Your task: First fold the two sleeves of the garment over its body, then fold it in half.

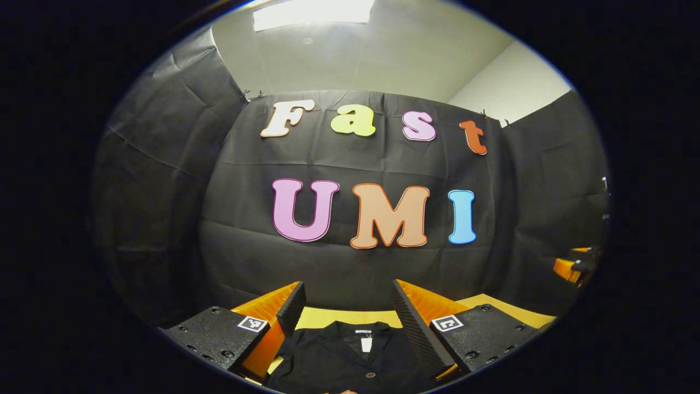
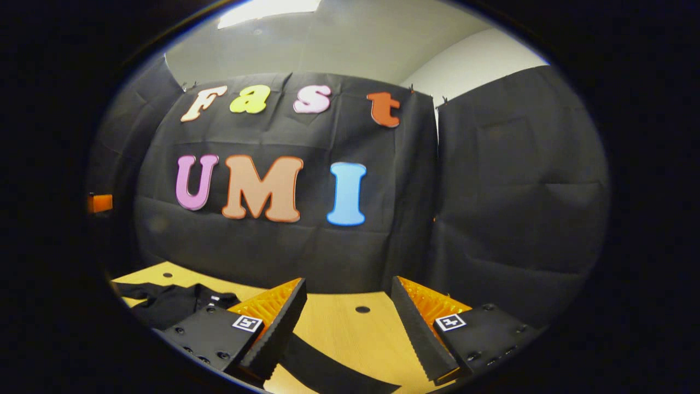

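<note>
A black buttoned garment (image 1: 350, 355) lies flat on the wooden table (image 1: 339, 316), collar toward the booth wall, with a white tag at the neck. My left gripper (image 1: 348, 306) is open above its collar, nothing between the fingers. In the right gripper view the garment (image 2: 175, 303) lies at the lower left, and one of its sleeves (image 2: 322, 369) stretches as a dark band across the table (image 2: 350, 334) under my right gripper (image 2: 348, 306). That gripper is open and holds nothing. The other gripper (image 1: 571, 268) shows at the far right edge of the left gripper view.
Black cloth walls close the booth on three sides, right behind the table's far edge. A small round hole (image 2: 362, 309) sits in the tabletop ahead of the right gripper. Bare wood lies to the right of the garment.
</note>
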### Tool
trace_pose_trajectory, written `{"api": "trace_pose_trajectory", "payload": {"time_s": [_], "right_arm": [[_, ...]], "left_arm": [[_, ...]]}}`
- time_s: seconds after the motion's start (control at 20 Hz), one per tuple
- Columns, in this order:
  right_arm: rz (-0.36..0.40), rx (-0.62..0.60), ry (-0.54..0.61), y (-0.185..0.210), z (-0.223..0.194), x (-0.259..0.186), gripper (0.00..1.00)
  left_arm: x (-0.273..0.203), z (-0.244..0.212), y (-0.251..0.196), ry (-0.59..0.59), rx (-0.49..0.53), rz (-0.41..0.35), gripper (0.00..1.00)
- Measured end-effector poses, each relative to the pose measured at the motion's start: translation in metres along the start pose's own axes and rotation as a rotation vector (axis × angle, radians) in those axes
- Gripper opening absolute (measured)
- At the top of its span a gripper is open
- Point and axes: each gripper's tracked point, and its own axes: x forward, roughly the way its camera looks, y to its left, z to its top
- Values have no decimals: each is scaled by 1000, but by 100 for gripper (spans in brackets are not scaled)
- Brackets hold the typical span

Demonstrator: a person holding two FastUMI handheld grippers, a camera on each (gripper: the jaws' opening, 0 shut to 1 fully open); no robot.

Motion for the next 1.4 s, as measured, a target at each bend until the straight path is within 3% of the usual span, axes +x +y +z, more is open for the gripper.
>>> {"api": "trace_pose_trajectory", "payload": {"time_s": [0.35,0.8,1.1,1.15,1.4], "right_arm": [[17,-84,362,-39,-132,22,99],[58,-57,696,-65,-263,18,100],[145,-43,895,-61,-328,7,100],[146,-30,848,-60,-325,14,100],[196,-41,873,-57,-326,18,100]], "left_arm": [[11,-6,-14,20,35,7,92],[20,-12,-40,49,61,30,92],[23,-21,-61,72,53,33,92],[23,-23,-65,78,53,33,92],[24,-27,-87,92,55,15,92]]}}
